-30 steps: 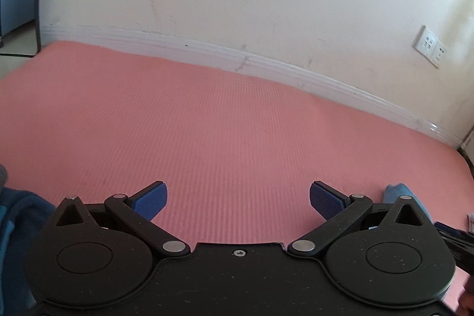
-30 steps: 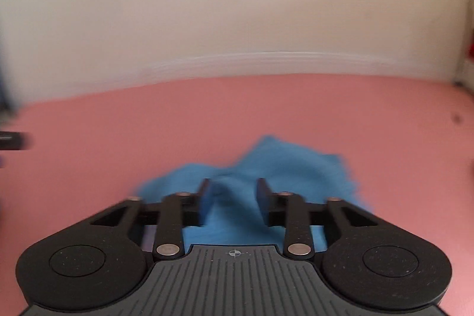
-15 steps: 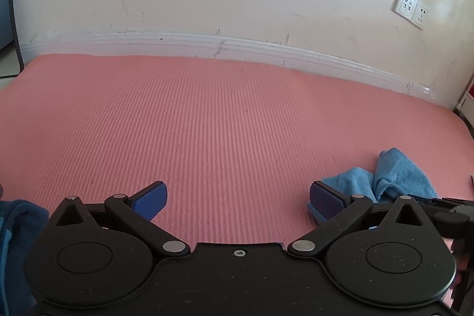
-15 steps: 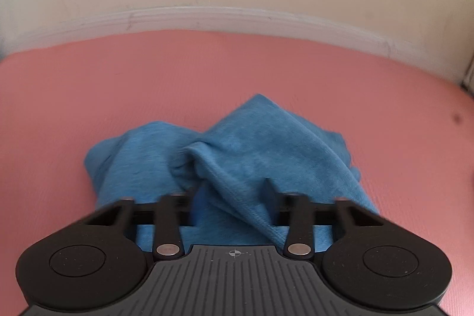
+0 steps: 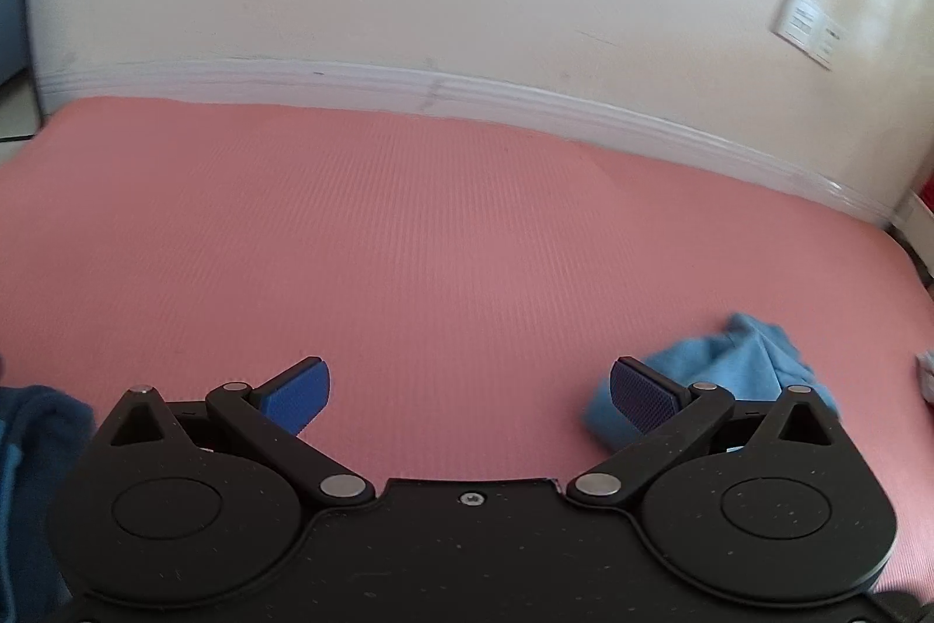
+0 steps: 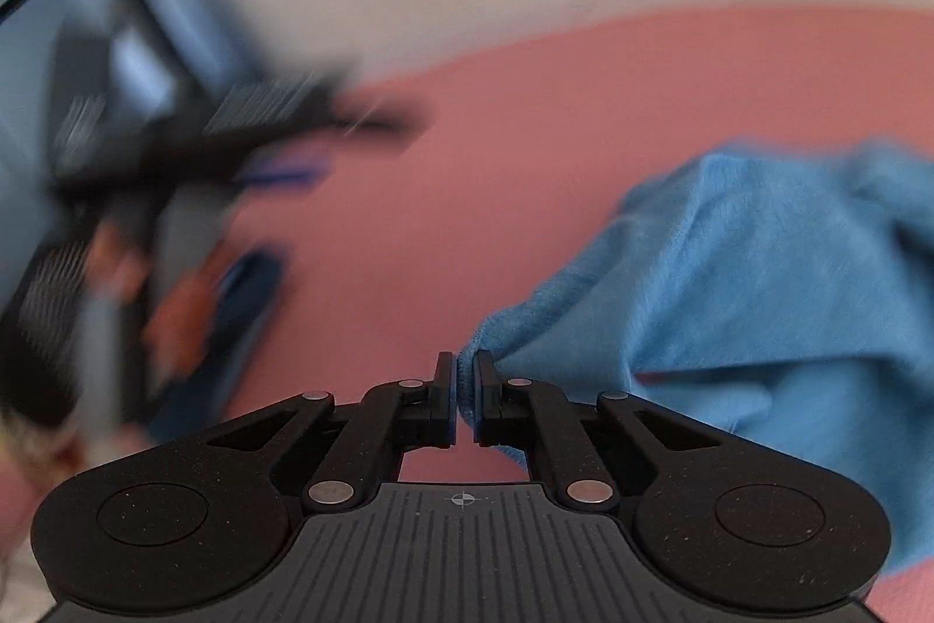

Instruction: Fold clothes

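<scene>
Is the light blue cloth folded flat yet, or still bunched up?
Bunched up. The light blue cloth lies in a rumpled heap on the pink mat, with one edge pinched in the shut right gripper.

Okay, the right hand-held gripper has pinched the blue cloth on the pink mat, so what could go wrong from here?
1. The right hand-held gripper holds only a thin edge of the blue cloth, so it may slip out when lifted.
2. The cloth is bunched up, so pulling one edge may drag the heap across the pink mat rather than spread it.
3. The left hand-held gripper is open and empty, so nothing holds a second corner.
</scene>
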`<control>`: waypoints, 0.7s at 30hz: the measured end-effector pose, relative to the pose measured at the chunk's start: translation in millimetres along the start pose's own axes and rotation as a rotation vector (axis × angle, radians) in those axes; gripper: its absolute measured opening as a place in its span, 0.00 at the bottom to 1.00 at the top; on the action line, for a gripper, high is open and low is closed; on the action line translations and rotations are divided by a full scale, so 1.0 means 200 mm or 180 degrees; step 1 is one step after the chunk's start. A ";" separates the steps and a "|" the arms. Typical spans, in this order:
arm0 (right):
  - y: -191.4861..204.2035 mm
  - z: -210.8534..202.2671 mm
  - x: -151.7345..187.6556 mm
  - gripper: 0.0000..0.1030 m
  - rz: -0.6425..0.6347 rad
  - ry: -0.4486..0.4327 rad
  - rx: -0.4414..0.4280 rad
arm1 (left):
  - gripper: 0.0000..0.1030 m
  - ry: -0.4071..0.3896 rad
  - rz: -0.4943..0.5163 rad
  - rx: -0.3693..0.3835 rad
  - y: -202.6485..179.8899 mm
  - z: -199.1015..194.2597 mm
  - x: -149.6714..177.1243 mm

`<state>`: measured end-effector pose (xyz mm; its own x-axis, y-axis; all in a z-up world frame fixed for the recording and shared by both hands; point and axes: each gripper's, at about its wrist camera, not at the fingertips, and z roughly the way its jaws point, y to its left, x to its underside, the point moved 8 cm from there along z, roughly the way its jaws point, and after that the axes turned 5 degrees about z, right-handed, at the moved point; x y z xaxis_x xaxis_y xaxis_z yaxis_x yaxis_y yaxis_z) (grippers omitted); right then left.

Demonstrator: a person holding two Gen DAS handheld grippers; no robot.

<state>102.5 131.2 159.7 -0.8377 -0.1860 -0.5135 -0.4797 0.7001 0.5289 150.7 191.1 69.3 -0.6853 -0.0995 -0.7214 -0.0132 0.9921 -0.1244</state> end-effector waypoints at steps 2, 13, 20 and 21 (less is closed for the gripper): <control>0.06 0.06 0.09 0.04 -0.0057 0.0157 -0.0073 | 0.99 0.0068 0.0062 0.0134 -0.06 0.01 0.02; -0.16 -0.25 -0.11 0.21 -0.0225 0.0210 0.0441 | 0.99 0.0273 0.0325 0.0494 -0.28 0.16 0.15; -0.77 -0.40 -0.40 0.38 0.0032 -0.0405 0.1900 | 0.98 0.0449 0.0670 0.0746 -0.52 0.33 0.22; -0.87 -0.37 -0.42 0.38 0.0159 -0.0371 0.2053 | 0.98 0.0516 0.0664 0.0764 -0.53 0.36 0.24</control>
<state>236.8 -25.2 160.4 -0.8038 -0.0920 -0.5877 -0.1578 0.9855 0.0615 170.8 75.9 -1.3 -0.7620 0.1359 -0.6331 0.2976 0.9418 -0.1561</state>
